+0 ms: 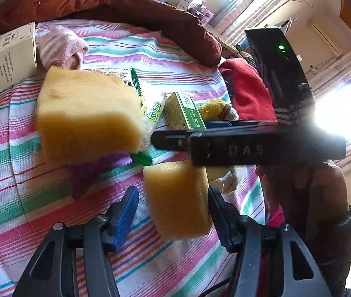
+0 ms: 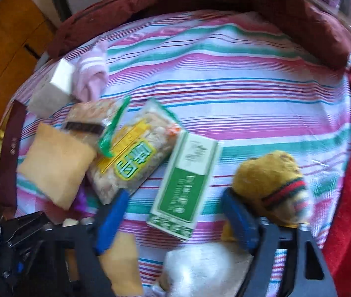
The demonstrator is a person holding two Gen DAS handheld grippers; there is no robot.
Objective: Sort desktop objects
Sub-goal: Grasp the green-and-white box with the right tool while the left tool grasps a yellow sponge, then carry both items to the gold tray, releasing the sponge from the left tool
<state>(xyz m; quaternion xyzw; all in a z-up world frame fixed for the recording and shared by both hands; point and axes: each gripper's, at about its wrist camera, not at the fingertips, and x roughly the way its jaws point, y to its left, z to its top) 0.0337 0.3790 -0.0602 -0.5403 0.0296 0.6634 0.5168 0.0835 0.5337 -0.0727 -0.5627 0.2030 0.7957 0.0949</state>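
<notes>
Sorting looks barely begun: sponges, snack packets [image 2: 128, 153], a green box [image 2: 185, 185] and socks lie mixed on the striped bedsheet [image 2: 249, 79]. Left hand-held gripper [image 1: 173, 210] stands open around a sponge [image 1: 175, 198], perhaps touching one pad. Only the right view shows the right hand-held gripper [image 2: 175, 212] wide open, empty, over the green box.

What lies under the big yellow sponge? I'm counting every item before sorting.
Under the big yellow sponge, purple fabric and a snack packet stick out. Anything else beneath is covered.
</notes>
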